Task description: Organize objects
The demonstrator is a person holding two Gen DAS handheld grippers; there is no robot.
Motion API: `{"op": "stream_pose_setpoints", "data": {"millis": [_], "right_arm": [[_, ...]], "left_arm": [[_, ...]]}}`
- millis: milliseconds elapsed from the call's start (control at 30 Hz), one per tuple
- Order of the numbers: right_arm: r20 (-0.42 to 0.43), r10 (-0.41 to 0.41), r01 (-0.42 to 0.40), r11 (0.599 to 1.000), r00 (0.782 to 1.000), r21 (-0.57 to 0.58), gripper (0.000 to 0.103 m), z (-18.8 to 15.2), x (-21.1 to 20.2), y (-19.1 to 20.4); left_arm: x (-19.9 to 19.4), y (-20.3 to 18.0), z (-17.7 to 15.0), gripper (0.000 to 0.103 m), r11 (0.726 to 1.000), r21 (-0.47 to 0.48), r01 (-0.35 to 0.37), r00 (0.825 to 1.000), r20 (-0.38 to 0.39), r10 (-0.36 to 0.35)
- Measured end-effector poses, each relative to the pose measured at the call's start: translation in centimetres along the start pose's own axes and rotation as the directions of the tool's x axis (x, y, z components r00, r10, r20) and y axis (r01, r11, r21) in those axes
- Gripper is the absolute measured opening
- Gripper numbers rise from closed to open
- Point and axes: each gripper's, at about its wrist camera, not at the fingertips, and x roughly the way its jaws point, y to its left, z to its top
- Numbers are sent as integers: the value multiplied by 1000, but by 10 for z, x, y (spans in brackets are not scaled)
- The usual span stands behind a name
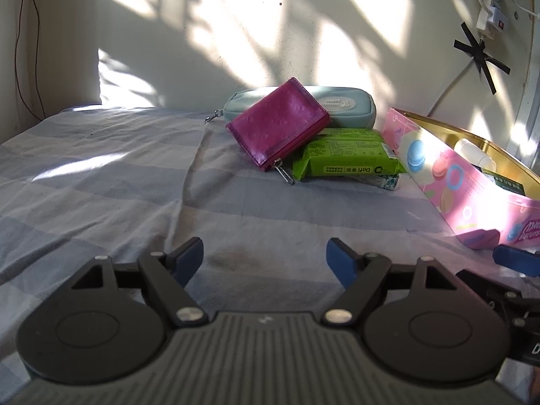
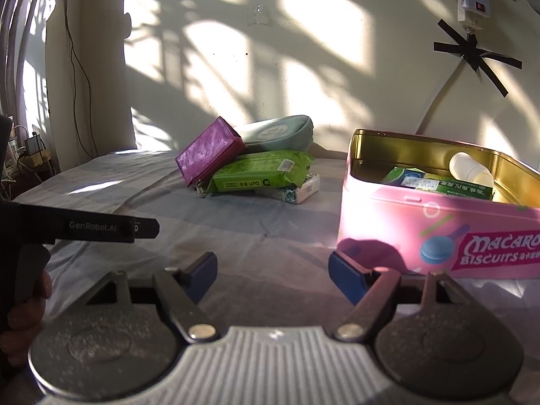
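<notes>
A magenta wallet (image 1: 278, 123) (image 2: 210, 153) leans on a light blue pouch (image 1: 344, 106) (image 2: 280, 131) and a green packet (image 1: 347, 153) (image 2: 263, 170), which lies on a small patterned box (image 1: 388, 179) (image 2: 303, 189). An open pink biscuit tin (image 1: 472, 182) (image 2: 422, 216) on the right holds a white bottle (image 2: 470, 168) and green packs (image 2: 438, 182). My left gripper (image 1: 265, 256) is open and empty, well short of the pile. My right gripper (image 2: 271, 268) is open and empty, its right finger near the tin's front corner.
Everything lies on a blue-grey striped cloth (image 1: 118, 182) against a sunlit wall (image 1: 236, 33). A power strip and taped cable (image 2: 472, 17) hang at upper right. The left gripper's body (image 2: 84, 226) shows at the left of the right wrist view.
</notes>
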Motion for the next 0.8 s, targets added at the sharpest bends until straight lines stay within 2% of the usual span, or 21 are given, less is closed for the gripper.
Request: {"op": "stream_pose_setpoints", "data": {"millis": [467,800], "right_arm": [[-8,1,-1,1000,1000,-3,75,0,1,1],[1,23,-23,1000,1000,-21,75,6,5,3]], "left_arm": [[0,3,0,85,1000,-14,6,1000,-1,-6],[1,10,1,86,998,-58,-2,1000,-2,1]]}}
